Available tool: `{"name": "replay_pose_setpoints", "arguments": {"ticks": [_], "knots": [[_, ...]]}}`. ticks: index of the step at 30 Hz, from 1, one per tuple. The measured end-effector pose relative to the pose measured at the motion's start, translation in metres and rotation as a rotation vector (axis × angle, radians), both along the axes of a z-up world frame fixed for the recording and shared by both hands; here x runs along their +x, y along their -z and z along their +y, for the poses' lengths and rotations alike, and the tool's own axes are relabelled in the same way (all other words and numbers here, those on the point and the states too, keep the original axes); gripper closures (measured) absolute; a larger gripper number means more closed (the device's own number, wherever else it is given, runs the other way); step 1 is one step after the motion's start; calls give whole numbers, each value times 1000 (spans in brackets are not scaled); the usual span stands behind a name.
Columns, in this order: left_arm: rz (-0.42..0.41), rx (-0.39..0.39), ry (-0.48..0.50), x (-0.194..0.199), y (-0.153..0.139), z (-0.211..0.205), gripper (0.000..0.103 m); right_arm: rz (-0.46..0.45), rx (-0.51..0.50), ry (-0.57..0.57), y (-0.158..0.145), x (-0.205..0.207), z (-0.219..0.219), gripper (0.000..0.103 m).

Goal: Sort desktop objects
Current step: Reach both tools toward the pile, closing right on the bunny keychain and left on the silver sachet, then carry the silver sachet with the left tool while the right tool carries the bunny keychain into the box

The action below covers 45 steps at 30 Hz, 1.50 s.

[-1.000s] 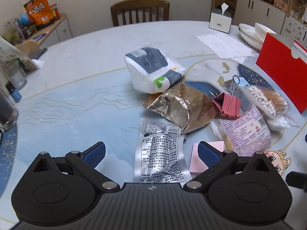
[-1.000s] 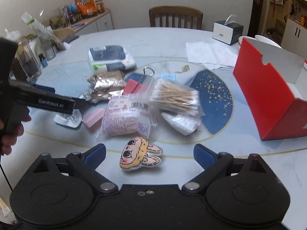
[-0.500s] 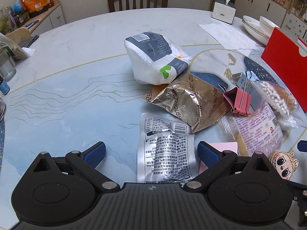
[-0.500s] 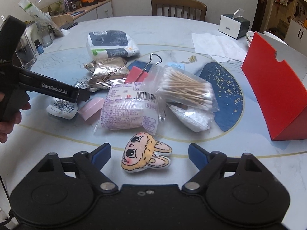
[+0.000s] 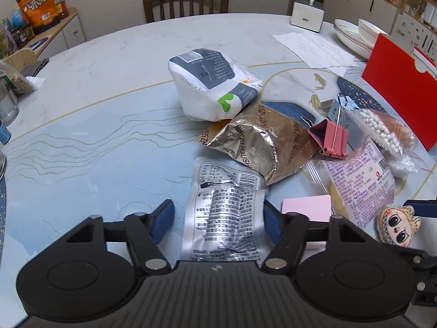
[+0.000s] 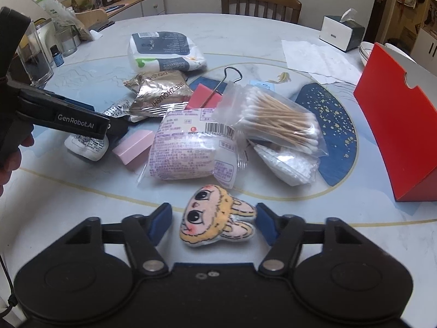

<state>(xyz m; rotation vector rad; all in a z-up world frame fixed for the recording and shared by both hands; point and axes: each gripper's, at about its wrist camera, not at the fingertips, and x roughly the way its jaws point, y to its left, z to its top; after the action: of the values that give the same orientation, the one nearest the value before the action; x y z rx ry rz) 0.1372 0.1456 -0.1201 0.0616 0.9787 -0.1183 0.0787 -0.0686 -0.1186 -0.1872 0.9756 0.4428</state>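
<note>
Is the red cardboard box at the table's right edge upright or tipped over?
Tipped: the red cardboard box lies on its side on the marble table, its opening facing sideways, showing the white interior.

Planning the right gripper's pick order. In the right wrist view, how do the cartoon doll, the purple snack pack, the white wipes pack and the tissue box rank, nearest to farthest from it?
1. Cartoon doll, between the right gripper's fingers.
2. Purple snack pack, just beyond.
3. White wipes pack, mid-table, left.
4. Tissue box, far right edge.

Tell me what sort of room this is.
Probably a home dining room: a round marble-look table with a wooden chair at it, stacked plates and a bowl, and a sideboard holding snack bags.
</note>
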Motion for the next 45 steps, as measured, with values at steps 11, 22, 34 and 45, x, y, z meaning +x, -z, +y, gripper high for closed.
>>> {"name": "replay_pose_setpoints", "arguments": {"ticks": [11, 22, 34, 45], "knots": [[-4, -24, 6, -8, -3, 4, 49, 2, 19, 22, -8, -3, -5, 49], [-36, -35, 4, -43, -25, -2, 48, -15, 57, 57, -30, -12, -26, 49], [-65, -56, -20, -67, -61, -37, 48, -57, 118, 3, -62, -12, -61, 49], [-92, -94, 1, -55, -94, -111, 48, -114, 168, -50, -101, 23, -129, 49]]}}
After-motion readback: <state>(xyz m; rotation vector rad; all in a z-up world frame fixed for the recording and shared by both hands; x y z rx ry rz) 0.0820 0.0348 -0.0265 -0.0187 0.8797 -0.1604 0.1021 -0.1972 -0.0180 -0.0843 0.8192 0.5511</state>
